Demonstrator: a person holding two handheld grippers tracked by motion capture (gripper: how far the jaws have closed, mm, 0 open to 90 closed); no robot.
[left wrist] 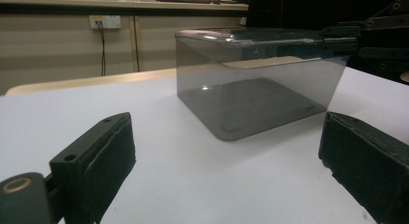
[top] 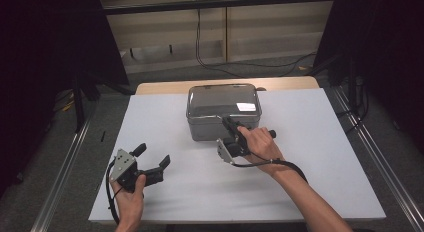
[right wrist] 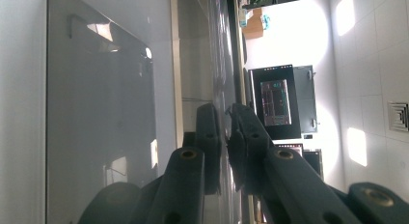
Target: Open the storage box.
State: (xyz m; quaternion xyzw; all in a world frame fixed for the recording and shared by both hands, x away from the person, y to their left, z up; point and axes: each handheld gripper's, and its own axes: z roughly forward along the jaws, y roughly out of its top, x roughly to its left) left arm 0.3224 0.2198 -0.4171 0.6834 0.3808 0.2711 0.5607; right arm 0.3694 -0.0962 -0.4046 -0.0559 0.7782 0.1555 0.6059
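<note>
Box [top: 223,112]: smoky see-through plastic, glossy, smooth, w/ bright reflections on lid. Table sheet [top: 310,162]: white, matt, smooth. Tabletop edge [top: 165,86] behind: pale wood look. Left gripper [top: 153,159] pads: black, matt, slightly rough; right gripper [top: 229,126] likewise.

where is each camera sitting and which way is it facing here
High view: above the person's side, looking forward and down on the white table; both forearms, left gripper and right gripper show.
Left gripper view: low over the table, facing the smoky clear box between its open jaws.
Right gripper view: turned on its side, jaws closed on the box's lid rim.
Shared: the box appears in all three.
</note>
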